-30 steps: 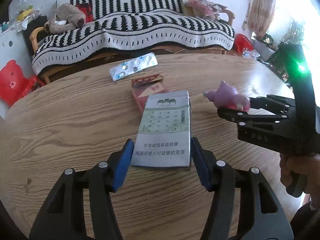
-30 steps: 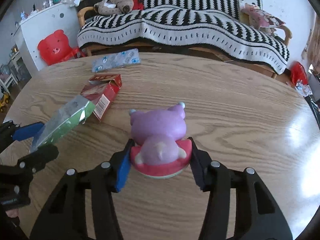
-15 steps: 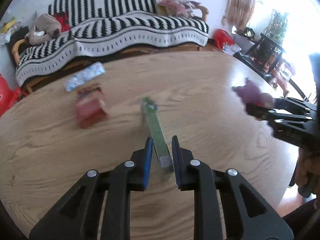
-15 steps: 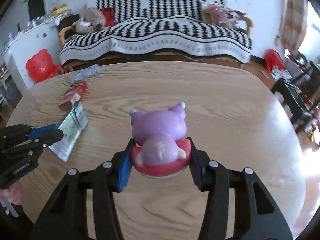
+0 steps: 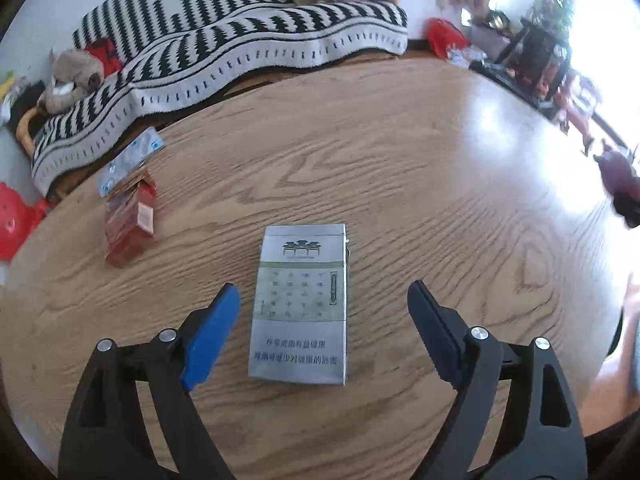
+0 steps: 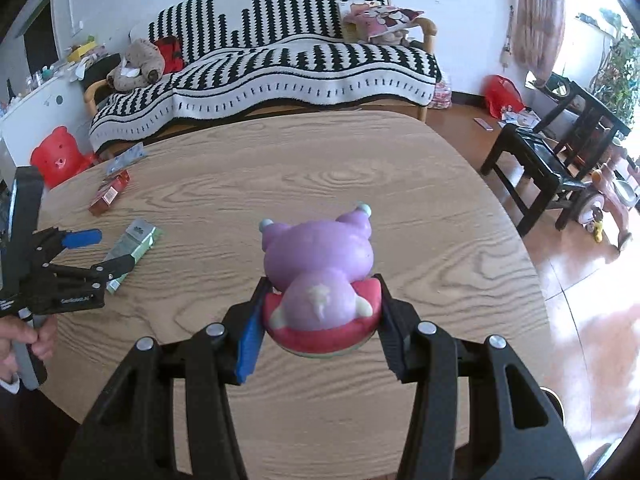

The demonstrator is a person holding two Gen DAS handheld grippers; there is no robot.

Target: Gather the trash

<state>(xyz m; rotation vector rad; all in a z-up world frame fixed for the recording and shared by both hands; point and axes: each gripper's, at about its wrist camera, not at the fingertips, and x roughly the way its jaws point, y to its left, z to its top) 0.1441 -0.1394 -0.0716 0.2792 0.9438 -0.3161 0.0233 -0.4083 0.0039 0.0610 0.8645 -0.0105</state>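
A silver-green cigarette pack [image 5: 300,304] lies flat on the wooden table [image 5: 400,168], between the fingers of my left gripper [image 5: 323,286]. Its jaws are opening and stand wide, with both pads clear of the pack. A red cigarette pack [image 5: 132,224] and a foil blister strip [image 5: 132,156] lie further back on the left. My right gripper [image 6: 320,284] is shut on a purple squishy animal toy [image 6: 320,264] with a pink base, held above the table. In the right wrist view the left gripper [image 6: 116,249] is at the left over the silver-green pack [image 6: 138,240].
A sofa with a black-and-white striped blanket [image 6: 280,72] runs behind the table. A black stool [image 6: 536,164] and a child's ride-on toy [image 6: 608,204] stand on the floor to the right. A red bear-shaped chair [image 6: 60,156] sits at the left. A person's hand [image 6: 24,336] holds the left gripper's handle.
Half a second ago the left gripper pinched the silver-green pack edge-on; now its jaws are wide and the pack lies flat on the table. The right gripper carried the toy rightward, away from the left.
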